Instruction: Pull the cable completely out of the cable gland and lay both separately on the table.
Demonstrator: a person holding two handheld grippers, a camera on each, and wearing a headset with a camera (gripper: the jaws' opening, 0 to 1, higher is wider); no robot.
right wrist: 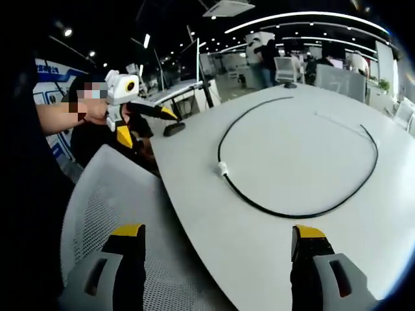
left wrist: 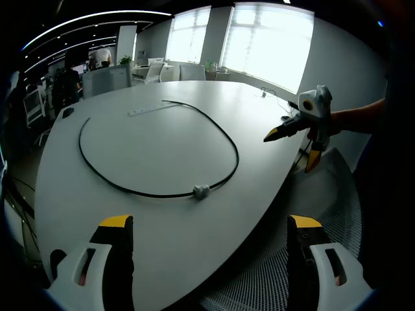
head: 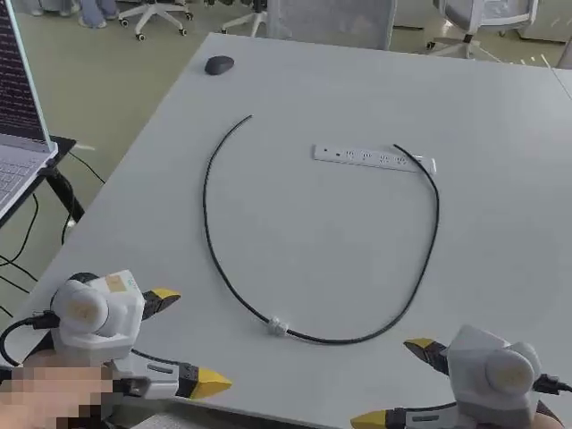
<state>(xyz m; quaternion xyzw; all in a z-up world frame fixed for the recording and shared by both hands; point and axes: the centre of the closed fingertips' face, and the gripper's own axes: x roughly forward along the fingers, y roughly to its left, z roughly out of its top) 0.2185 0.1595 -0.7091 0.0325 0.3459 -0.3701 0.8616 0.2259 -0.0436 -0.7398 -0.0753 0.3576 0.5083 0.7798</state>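
Observation:
A long black cable (head: 207, 223) lies in a wide open loop on the white table (head: 322, 232), threaded through a small white cable gland (head: 276, 326) near the front edge. The cable (left wrist: 91, 162) and gland (left wrist: 201, 191) appear ahead of my left gripper (left wrist: 207, 227), which is open and holds nothing. My right gripper (right wrist: 217, 236) is open too, with the gland (right wrist: 222, 170) and cable (right wrist: 298, 210) beyond it. In the head view the left gripper (head: 192, 340) is at the front left edge and the right gripper (head: 402, 380) at the front right, both short of the gland.
A white power strip (head: 371, 157) lies at the back of the loop, and a dark mouse (head: 219, 64) sits near the far left edge. A laptop (head: 16, 125) stands on a side stand to the left. Office chairs (head: 156, 13) stand beyond the table.

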